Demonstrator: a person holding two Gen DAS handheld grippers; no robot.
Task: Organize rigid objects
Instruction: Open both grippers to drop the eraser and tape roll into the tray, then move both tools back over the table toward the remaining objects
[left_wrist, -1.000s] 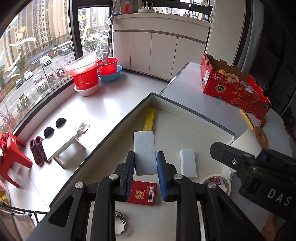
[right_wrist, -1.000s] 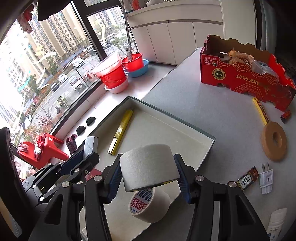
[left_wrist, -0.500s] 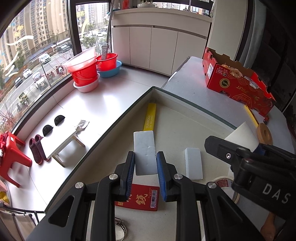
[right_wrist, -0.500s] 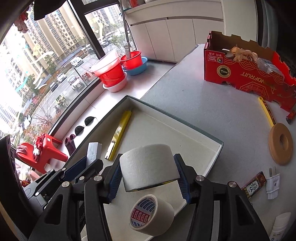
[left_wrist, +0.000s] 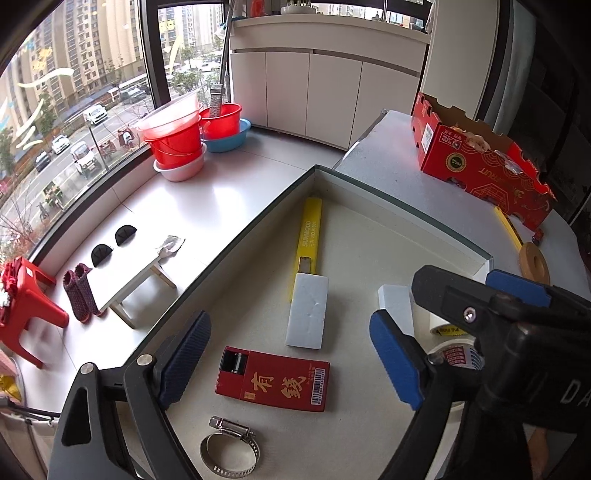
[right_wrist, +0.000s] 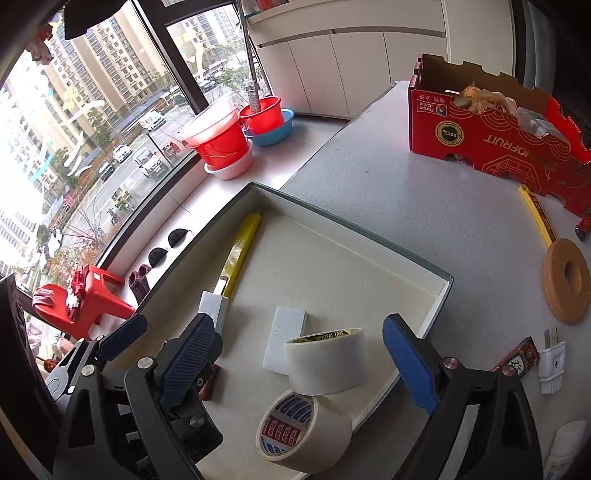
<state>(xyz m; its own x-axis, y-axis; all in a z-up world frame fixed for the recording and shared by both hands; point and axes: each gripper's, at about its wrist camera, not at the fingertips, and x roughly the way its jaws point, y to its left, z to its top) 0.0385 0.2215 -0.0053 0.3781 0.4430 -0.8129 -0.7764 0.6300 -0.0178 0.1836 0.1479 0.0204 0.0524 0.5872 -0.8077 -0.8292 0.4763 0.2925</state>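
Both grippers' fingers have just spread wide. The left gripper (left_wrist: 291, 363) hangs over a white block (left_wrist: 307, 311) in the tray (right_wrist: 441, 295); the right gripper (right_wrist: 303, 363) brackets a freed tape roll (right_wrist: 327, 360).

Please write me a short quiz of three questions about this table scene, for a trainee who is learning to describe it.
1. True or false: the wooden ring lies inside the tray.
2. Which thing lies nearest to the hose clamp? A: the red box. B: the fruit carton. C: the white plug.
3. What colour is the long cutter in the tray?

Key: 1 false, it lies on the table outside the tray. 2 A. 3 yellow.
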